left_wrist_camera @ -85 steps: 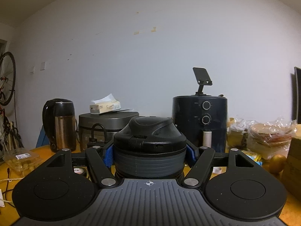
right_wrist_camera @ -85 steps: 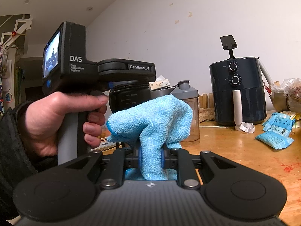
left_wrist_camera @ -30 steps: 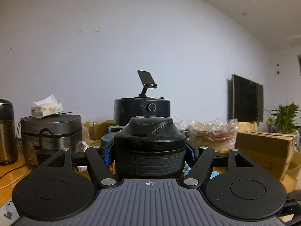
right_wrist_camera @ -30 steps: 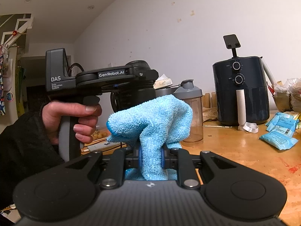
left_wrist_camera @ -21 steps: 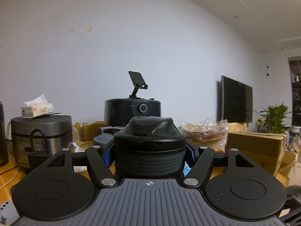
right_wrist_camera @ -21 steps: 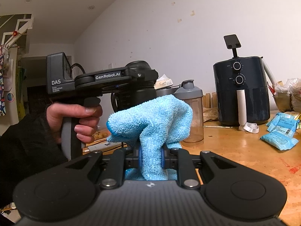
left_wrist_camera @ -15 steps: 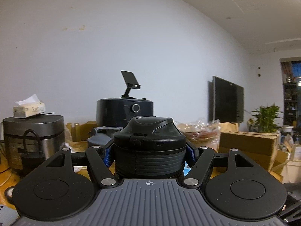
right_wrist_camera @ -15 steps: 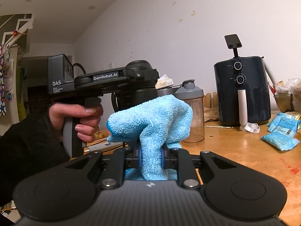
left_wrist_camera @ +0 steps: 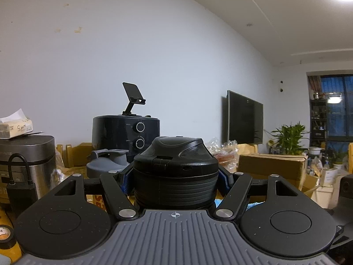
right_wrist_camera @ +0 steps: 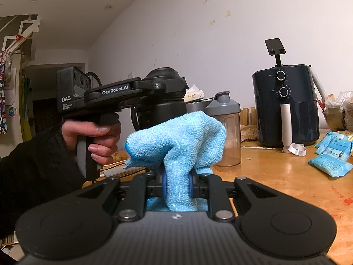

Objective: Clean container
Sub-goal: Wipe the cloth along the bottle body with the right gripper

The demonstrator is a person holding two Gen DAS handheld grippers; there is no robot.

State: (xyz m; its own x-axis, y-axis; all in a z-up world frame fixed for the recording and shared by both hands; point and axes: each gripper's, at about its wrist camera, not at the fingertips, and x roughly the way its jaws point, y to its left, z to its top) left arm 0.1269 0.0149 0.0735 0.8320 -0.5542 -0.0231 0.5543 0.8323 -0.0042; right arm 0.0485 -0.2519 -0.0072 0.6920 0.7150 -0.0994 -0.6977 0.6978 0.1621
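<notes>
The right gripper (right_wrist_camera: 176,184) is nearly closed, its blue pads pinching a fluffy blue cloth (right_wrist_camera: 176,141) that stands up in a loose bunch above the jaws. Just past the cloth, on its left in the right wrist view, the left gripper (right_wrist_camera: 176,88) reaches in sideways, carried by a hand (right_wrist_camera: 94,134) in a dark sleeve wrapped around its grey handle. Its jaws are clamped on the black bottle (right_wrist_camera: 163,101), gripping it just under the lid and holding it upright in the air. From the left wrist camera the same bottle (left_wrist_camera: 175,176) fills the space between the two blue pads, which press on the ribbed collar below its domed black lid; only the top part shows here.

Behind the cloth a clear shaker cup (right_wrist_camera: 227,132) with a grey lid stands on the wooden table (right_wrist_camera: 275,181). Blue packets (right_wrist_camera: 331,154) lie further right on the tabletop. Beyond the cup sits a dark air fryer (right_wrist_camera: 286,103) with two dials and a phone stand (right_wrist_camera: 275,48) on top. To the left in the left wrist view a silver rice cooker (left_wrist_camera: 24,161) carries a tissue box (left_wrist_camera: 15,128). Against the far wall hang a television (left_wrist_camera: 245,117) and, beside it, a green plant (left_wrist_camera: 289,137).
</notes>
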